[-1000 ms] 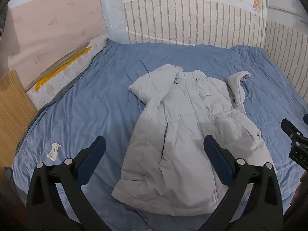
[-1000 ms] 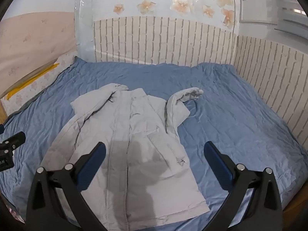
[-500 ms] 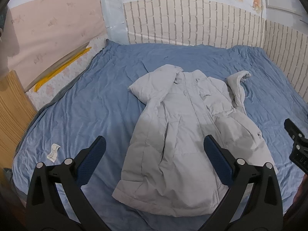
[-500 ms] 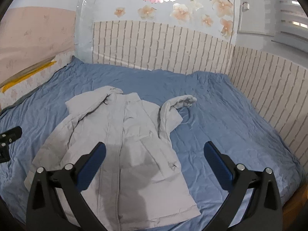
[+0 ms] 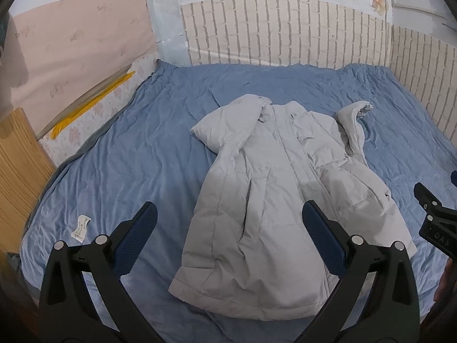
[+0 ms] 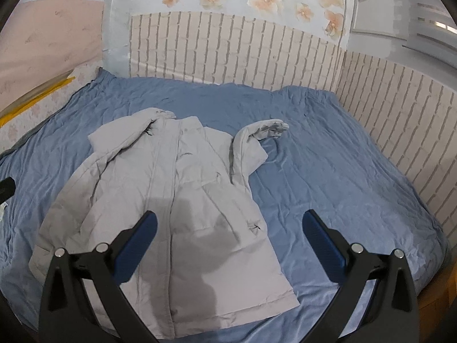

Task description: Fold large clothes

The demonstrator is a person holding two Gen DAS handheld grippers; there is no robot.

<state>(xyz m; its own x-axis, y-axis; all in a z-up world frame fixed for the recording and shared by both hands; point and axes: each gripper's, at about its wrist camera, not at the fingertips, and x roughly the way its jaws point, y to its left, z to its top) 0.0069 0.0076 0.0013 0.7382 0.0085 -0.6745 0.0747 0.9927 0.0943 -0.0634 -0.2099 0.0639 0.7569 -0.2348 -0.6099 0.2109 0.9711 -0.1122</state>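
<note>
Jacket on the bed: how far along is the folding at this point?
Done: the jacket lies front up on the blue sheet, one sleeve bent upward. In hand: nothing; the left tool and right tool hover open. Left: every fold.

Your left camera sits at the near, left side of the bed (image 5: pixel 148 148), looking down and toward the far brick wall (image 5: pixel 285 34). Your right camera sits near too, more to the right, facing the same way. Both see the gray coat (image 5: pixel 274 188) (image 6: pixel 177 194).
</note>
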